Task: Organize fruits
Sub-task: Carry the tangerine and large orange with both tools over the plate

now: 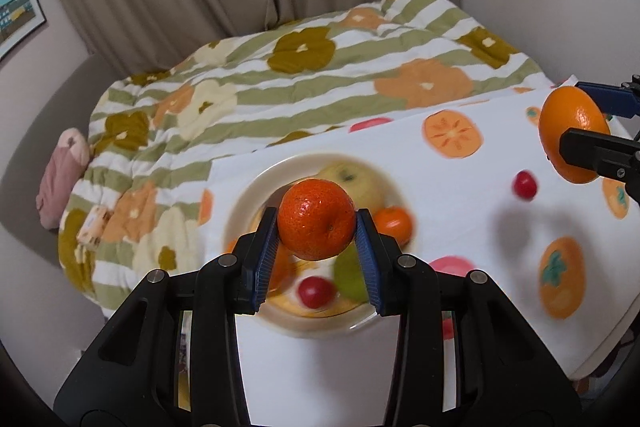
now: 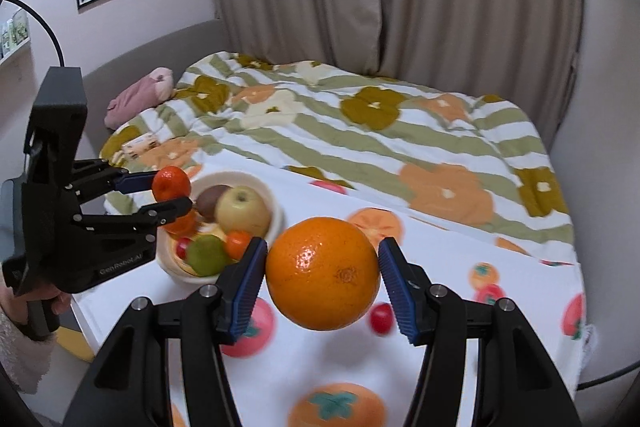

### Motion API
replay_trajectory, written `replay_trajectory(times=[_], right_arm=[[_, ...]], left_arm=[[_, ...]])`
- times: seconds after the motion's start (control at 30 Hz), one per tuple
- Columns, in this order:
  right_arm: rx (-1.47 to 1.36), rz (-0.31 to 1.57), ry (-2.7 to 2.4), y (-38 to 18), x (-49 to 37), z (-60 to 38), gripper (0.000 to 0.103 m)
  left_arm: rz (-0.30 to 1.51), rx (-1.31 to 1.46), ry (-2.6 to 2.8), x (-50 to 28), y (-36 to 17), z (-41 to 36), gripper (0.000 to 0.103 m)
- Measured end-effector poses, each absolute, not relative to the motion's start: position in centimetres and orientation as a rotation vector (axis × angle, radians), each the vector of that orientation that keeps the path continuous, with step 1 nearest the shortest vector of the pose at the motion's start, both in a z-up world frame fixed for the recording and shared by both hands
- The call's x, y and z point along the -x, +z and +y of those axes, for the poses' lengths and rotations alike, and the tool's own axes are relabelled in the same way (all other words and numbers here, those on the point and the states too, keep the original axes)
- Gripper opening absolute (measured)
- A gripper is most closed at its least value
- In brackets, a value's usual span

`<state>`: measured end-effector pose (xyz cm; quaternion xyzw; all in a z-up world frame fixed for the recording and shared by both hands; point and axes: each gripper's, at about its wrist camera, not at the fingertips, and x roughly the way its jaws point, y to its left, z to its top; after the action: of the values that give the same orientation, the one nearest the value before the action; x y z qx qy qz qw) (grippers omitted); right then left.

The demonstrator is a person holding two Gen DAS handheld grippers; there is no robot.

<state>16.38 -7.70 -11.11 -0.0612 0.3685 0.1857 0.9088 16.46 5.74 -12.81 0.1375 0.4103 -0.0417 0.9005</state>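
Right now I have fruit in both claws and neither piece is down yet: my left claw (image 1: 316,227) is clenched on a mandarin (image 1: 317,219), held in the air directly over the bowl (image 1: 240,211), and my right claw (image 2: 323,273) is clamped on a big orange (image 2: 323,273), hanging above the bench (image 2: 304,359) just beside the bowl on its right. As I read it, the sorting is well past halfway. The bowl already carries a yellow-green apple (image 2: 242,210), a brown fruit (image 2: 210,202) behind it, a lime-green one (image 2: 207,255), a small orange one (image 2: 237,242) at the near rim, another orange piece partly hidden under my left claw, and a little red one (image 1: 316,291). What remains, by my count, is to lower the mandarin in, bring the orange across and drop it after, and then go back for the single red cherry-like fruit (image 2: 381,317) lying loose on the cloth, near my right claw and apart from the bowl. The other fruit shapes on the cloth are only print. The bowl looks crowded, so I would place the orange gently, lest it roll out or push something over the rim
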Motion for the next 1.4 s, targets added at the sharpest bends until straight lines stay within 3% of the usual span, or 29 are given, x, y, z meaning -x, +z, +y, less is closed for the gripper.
replay_trajectory(times=[0.3,0.8,0.83,0.87,0.9,0.93,1.4], right_arm=[[0.116,0.801,0.388,-12.9,-18.1,-1.7,0.054],[0.082,0.843,0.314,-14.7,-19.9,1.6,0.054],[0.08,0.843,0.31,-14.6,-20.0,1.8,0.054],[0.079,0.843,0.308,-14.6,-20.1,1.8,0.054],[0.075,0.843,0.305,-14.6,-20.2,1.8,0.054],[0.073,0.843,0.304,-14.6,-20.2,1.9,0.054],[0.088,0.864,0.36,-15.0,-20.8,4.4,0.054]], left_arm=[[0.899,-0.292,-0.143,-18.6,-16.1,9.9,0.042],[0.943,-0.328,-0.268,-20.7,-18.7,10.6,0.044],[0.942,-0.324,-0.276,-20.7,-18.6,10.7,0.052],[0.939,-0.324,-0.275,-20.6,-18.5,10.9,0.079],[0.93,-0.324,-0.268,-20.5,-18.4,11.0,0.096],[0.912,-0.321,-0.256,-20.3,-18.1,11.2,0.103],[0.891,-0.28,-0.186,-18.2,-16.3,15.7,0.103]])
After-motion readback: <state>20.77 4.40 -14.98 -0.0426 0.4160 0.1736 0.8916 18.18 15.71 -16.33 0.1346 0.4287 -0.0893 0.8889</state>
